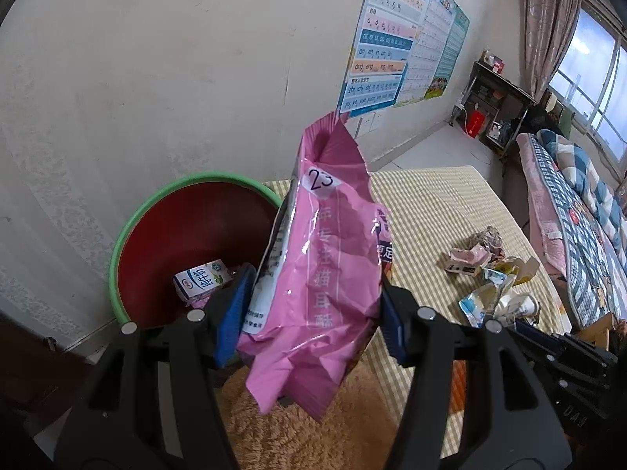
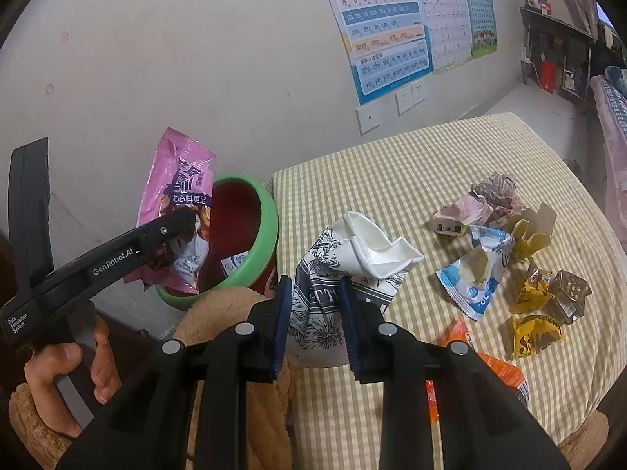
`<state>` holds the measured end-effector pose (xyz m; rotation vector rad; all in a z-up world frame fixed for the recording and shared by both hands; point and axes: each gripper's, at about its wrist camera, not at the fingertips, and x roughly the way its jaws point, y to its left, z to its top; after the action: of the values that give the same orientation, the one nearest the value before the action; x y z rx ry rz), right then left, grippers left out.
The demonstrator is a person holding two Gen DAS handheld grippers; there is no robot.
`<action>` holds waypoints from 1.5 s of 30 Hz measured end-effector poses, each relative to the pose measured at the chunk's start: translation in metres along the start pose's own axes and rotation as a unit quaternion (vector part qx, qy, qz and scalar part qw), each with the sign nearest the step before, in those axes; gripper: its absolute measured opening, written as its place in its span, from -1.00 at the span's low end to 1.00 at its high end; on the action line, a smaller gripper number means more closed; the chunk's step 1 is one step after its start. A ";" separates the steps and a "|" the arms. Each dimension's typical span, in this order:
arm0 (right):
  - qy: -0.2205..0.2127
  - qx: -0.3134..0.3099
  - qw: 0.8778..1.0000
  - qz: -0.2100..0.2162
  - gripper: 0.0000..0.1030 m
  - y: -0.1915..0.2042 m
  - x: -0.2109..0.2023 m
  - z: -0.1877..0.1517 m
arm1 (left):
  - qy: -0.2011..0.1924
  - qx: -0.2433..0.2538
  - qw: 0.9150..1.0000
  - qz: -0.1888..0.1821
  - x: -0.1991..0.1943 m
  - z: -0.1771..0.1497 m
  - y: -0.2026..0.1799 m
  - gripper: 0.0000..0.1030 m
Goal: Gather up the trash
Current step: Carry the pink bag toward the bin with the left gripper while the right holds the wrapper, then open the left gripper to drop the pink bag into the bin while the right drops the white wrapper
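Observation:
My left gripper (image 1: 313, 305) is shut on a pink snack bag (image 1: 325, 258) and holds it upright beside the rim of a red bin with a green rim (image 1: 129, 227). A milk carton (image 1: 202, 280) lies inside the bin. In the right wrist view the left gripper (image 2: 188, 227) holds the pink bag (image 2: 176, 180) over the bin (image 2: 266, 231). My right gripper (image 2: 315, 305) is shut on a crumpled black-and-white paper cup (image 2: 345, 266), lifted above the checked table (image 2: 392, 164).
Several wrappers lie on the table's right side: a blue-white packet (image 2: 474, 274), yellow wrappers (image 2: 533, 333), a crumpled pink paper (image 2: 466, 211), an orange packet (image 2: 501, 376). White wall with posters behind; a bed (image 1: 580, 211) at the right.

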<state>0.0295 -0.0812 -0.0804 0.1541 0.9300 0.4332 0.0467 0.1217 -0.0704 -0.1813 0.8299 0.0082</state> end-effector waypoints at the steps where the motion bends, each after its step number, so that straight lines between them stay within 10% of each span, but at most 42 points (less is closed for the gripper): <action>1: -0.001 0.000 1.000 0.000 -0.52 0.000 -0.001 -0.001 | -0.002 -0.001 1.000 0.001 -0.001 0.000 0.000 0.09; 32: -0.047 -0.071 0.996 0.021 -0.52 0.052 -0.009 0.027 | -0.052 -0.014 0.997 0.056 -0.035 0.005 0.031 0.09; 45: 0.005 -0.094 0.995 0.038 -0.52 0.076 0.038 0.027 | -0.016 -0.047 0.996 0.076 -0.007 0.003 0.069 0.09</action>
<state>0.0489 0.0056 -0.0685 0.0152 0.8908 0.5908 0.0391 0.1906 -0.0742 -0.2057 0.8099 0.1939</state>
